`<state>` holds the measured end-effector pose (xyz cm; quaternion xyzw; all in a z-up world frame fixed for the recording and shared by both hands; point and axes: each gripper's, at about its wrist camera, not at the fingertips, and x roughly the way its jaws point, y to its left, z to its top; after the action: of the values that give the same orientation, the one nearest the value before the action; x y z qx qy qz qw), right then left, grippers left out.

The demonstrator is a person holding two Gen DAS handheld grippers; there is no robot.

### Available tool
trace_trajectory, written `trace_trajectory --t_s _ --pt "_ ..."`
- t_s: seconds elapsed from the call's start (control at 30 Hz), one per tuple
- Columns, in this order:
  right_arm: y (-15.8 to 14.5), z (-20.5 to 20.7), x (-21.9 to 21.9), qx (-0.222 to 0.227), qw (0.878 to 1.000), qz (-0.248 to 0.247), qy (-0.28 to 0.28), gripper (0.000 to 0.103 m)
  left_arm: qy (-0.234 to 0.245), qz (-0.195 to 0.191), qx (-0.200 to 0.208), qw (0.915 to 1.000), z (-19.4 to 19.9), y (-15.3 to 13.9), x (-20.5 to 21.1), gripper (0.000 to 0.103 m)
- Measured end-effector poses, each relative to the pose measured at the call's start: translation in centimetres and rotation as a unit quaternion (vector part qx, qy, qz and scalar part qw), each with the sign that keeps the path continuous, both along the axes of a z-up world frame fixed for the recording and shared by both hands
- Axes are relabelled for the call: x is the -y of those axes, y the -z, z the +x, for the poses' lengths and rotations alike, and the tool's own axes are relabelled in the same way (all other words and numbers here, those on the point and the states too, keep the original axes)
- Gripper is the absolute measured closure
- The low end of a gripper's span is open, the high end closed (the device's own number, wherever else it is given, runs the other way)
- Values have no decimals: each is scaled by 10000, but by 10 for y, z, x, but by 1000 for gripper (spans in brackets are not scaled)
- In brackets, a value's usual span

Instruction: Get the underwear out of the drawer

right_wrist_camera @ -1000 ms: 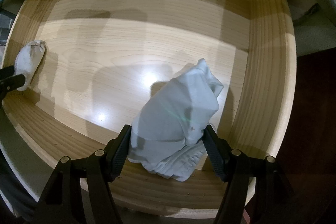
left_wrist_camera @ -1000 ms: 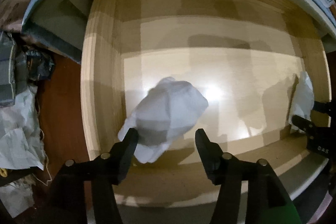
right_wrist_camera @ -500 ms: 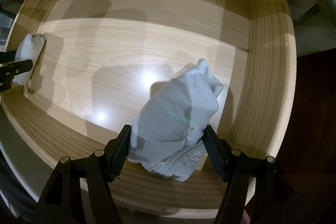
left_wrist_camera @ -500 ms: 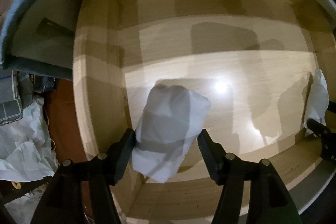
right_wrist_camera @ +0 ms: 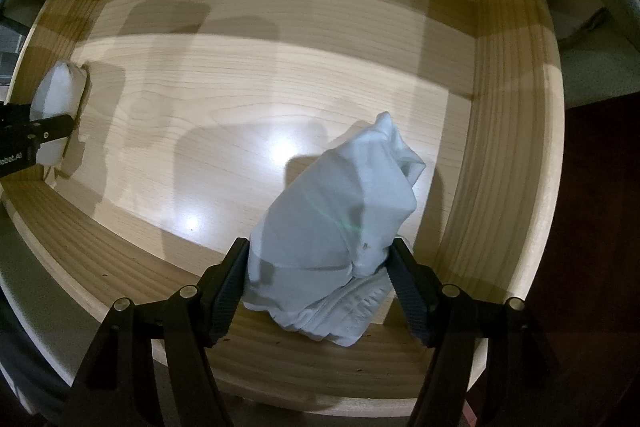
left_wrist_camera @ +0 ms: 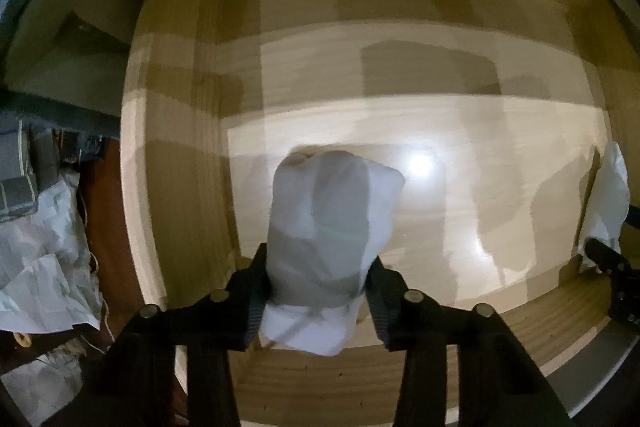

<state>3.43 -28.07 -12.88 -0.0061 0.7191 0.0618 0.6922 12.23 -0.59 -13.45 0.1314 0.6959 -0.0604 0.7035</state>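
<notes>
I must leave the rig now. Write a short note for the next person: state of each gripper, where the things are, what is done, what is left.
Left gripper: jaws closing on a folded white underwear piece at the left end of the wooden drawer; the pads look in contact.
Right gripper: clamped on a second white underwear bundle near the right wall of the drawer.
Done: both pieces are gripped.
Left: neither is out; both hang over the drawer floor. Confirm the left grip, then lift both clear of the drawer. No other clothing shows inside.
</notes>
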Motion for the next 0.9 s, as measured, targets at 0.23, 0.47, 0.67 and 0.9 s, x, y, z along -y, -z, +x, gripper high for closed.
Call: trace_trajectory --t_s 0.23,0.47,0.67,0.9 --pt "1 0 1 -17 10000 -23 -15 37 -54 -257 186 9995 -15 -23 -3 63" --pt "2 0 0 -46 10000 -64 -28 37 139 -465 645 9967 -28 -70 -4 63" --pt "5 0 -4 -131 9997 -178 -90 37 194 -718 1150 9906 -40 -120 -15 63" --pt "6 0 -4 -177 9995 -243 -109 36 358 -914 2051 9738 -48 -192 -15 63"
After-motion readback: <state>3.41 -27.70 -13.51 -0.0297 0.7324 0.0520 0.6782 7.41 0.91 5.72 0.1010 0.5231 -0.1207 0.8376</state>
